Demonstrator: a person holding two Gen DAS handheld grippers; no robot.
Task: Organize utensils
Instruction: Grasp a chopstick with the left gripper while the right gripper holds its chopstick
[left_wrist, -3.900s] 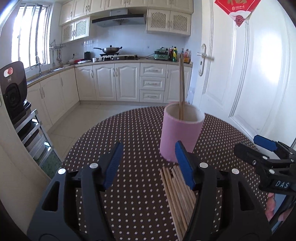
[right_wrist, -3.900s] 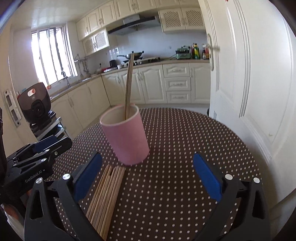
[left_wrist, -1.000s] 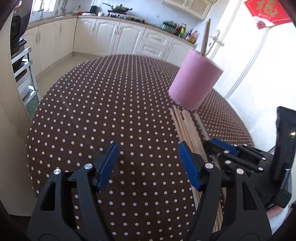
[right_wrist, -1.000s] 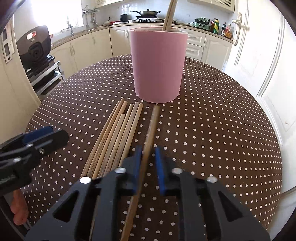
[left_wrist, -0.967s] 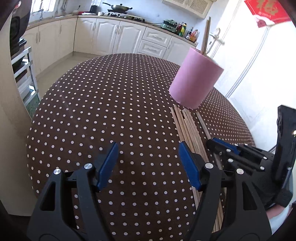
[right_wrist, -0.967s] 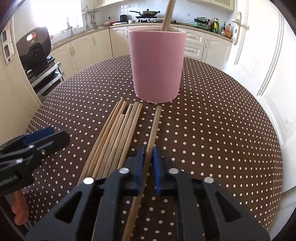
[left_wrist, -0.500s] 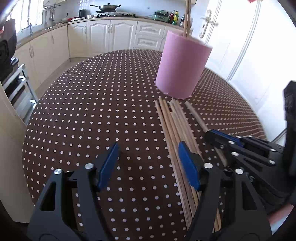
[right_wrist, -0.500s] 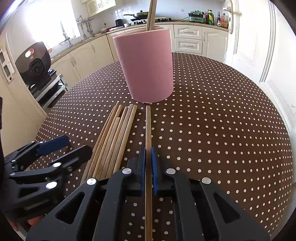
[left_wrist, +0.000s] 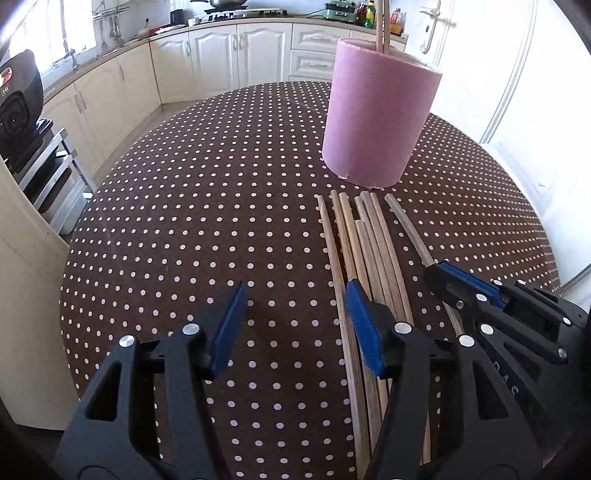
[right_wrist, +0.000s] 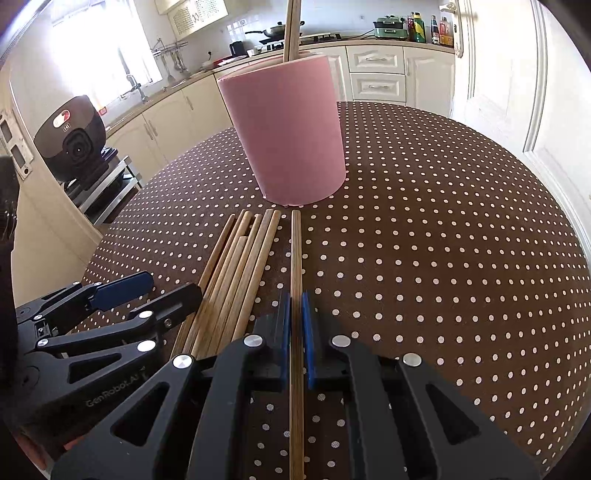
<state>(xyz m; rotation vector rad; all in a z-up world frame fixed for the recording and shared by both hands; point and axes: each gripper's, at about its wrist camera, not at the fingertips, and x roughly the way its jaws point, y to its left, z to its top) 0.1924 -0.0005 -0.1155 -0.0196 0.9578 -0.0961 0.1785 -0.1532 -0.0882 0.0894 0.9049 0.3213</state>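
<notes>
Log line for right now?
right gripper: shut on single chopstick | left gripper: closing, nothing between | pink holder: upright

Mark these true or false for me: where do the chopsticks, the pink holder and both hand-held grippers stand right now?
1. The right hand-held gripper is clamped on a single chopstick. True.
2. The pink holder is empty. False: one chopstick pokes up out of it.
3. The left hand-held gripper grips the bundle of chopsticks. False: its jaws are closing with only tablecloth between them; the bundle lies beside its right finger.
4. The held chopstick lies apart from the bundle, on the side away from the left hand-held gripper. True.
5. The pink holder lies tipped over on the dotted tablecloth. False: it stands upright.
</notes>
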